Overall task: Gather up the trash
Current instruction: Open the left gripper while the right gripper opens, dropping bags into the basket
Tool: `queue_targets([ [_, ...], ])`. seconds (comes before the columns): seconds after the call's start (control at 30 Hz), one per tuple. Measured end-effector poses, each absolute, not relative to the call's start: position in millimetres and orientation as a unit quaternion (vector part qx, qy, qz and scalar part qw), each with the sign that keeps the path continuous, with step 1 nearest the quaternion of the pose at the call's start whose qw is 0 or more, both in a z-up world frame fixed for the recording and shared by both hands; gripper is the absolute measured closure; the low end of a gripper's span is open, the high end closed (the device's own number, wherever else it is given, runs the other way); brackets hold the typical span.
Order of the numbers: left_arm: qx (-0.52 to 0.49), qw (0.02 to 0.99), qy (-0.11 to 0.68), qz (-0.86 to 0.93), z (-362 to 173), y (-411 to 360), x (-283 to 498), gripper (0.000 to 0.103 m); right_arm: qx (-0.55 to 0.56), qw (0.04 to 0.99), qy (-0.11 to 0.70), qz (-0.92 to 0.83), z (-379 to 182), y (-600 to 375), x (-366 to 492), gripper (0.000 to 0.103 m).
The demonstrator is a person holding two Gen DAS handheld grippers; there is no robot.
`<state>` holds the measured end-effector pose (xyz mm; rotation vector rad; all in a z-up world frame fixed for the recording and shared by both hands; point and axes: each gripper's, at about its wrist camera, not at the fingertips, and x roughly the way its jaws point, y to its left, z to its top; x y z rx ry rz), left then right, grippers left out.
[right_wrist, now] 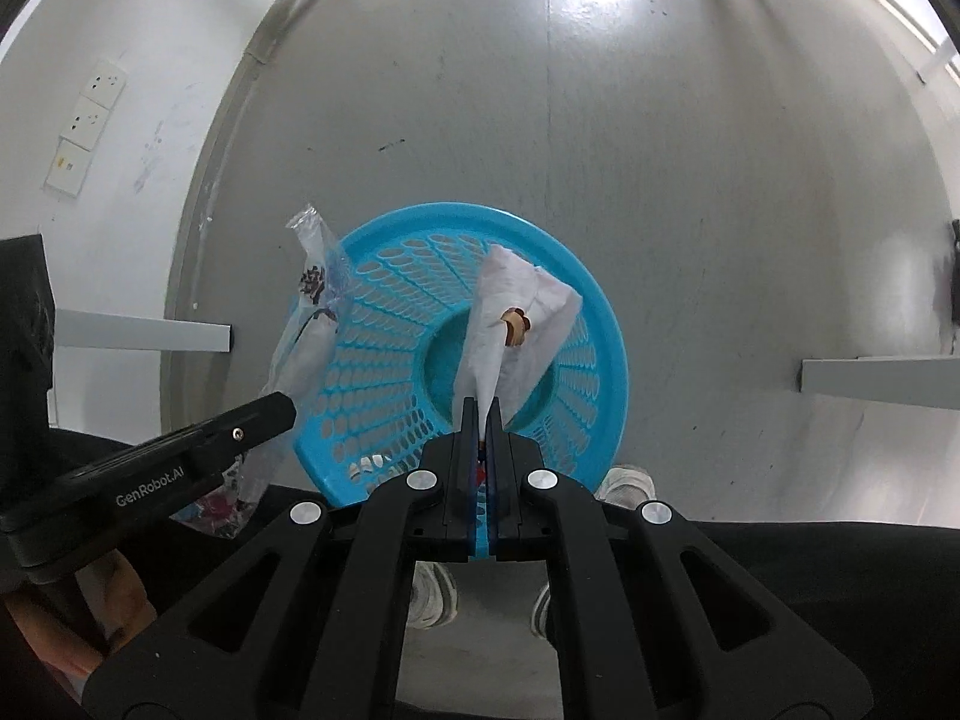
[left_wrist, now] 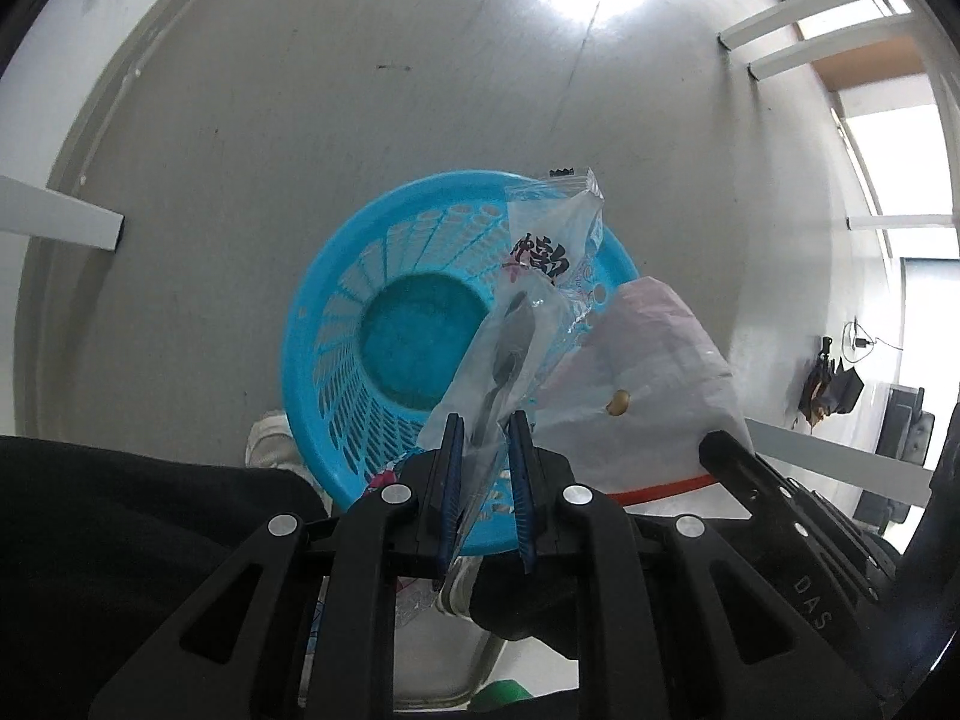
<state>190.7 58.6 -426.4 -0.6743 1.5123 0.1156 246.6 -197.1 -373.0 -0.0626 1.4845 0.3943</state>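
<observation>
A round blue plastic basket (left_wrist: 336, 324) stands on the grey floor below both grippers; it also shows in the right wrist view (right_wrist: 600, 324). My left gripper (left_wrist: 487, 423) is shut on a clear plastic wrapper (left_wrist: 540, 252) with black characters and a dark spoon inside, held above the basket. My right gripper (right_wrist: 480, 408) is shut on a white paper wrapper (right_wrist: 516, 300) with a small brown print, hanging over the basket's middle. That white wrapper (left_wrist: 660, 372) and the right gripper (left_wrist: 780, 516) show in the left wrist view. The left gripper (right_wrist: 264, 414) and clear wrapper (right_wrist: 312, 300) show in the right wrist view.
White table legs (right_wrist: 144, 327) stand left and right (right_wrist: 876, 381) of the basket. The person's white shoes (right_wrist: 432, 594) are just below the basket. A wall with sockets (right_wrist: 90, 114) is at the left.
</observation>
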Motion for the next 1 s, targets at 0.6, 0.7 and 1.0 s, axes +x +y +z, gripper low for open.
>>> queue_targets([
  [0.6,-0.301,0.713,0.63,0.06,-396.7,60.6,175.0,0.05,-0.033,0.736,0.652,0.18,-354.2,-205.7,232.1,0.07],
  [0.7,-0.295,0.729,0.614,0.061,-381.1,64.4,169.2,0.049,-0.039,0.745,0.639,0.184,-341.0,-207.8,222.1,0.066],
  [1.0,-0.208,0.782,0.587,0.042,-330.2,47.8,139.5,0.046,-0.053,0.772,0.597,0.21,-295.4,-221.7,183.2,0.056],
])
